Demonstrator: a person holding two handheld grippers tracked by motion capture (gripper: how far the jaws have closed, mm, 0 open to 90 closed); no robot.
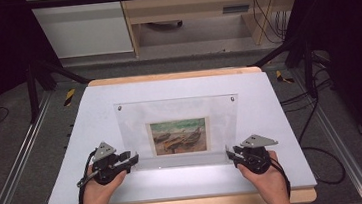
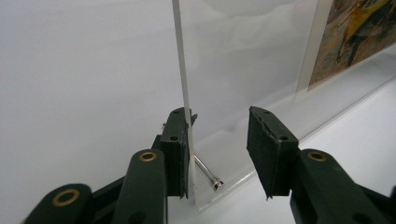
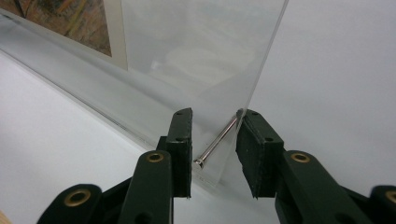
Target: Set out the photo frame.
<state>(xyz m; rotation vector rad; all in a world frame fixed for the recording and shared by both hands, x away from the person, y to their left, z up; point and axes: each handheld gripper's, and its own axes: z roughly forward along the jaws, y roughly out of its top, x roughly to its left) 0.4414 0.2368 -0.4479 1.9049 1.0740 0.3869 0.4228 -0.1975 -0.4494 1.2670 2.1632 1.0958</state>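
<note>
High view: two hands enter from the bottom edge, each bearing a gripper at a lower corner of a clear acrylic picture frame (image 1: 178, 132) that lies in the centre of the picture on a white table top (image 1: 176, 183). The left gripper (image 1: 133, 158), lower left of centre, points rightward at the frame's lower left corner; the right gripper (image 1: 229, 153), lower right of centre, points leftward at the lower right corner. A landscape print (image 1: 179, 137) sits in the frame's middle, and two screws (image 1: 119, 108) mark its upper corners (small dark dots here).

Left gripper view: the jaws stand spread. The left jaw lies against the pane's edge, which runs up the centre of the picture; the right jaw stands clear of it. A metal pin (image 2: 207, 172) crosses the corner between them, a detail too small to make out from above.

Right gripper view: the jaws are likewise spread astride the other corner, with a second metal pin (image 3: 216, 143) between them. The right jaw is at the pane's edge; whether it presses cannot be told.
</note>
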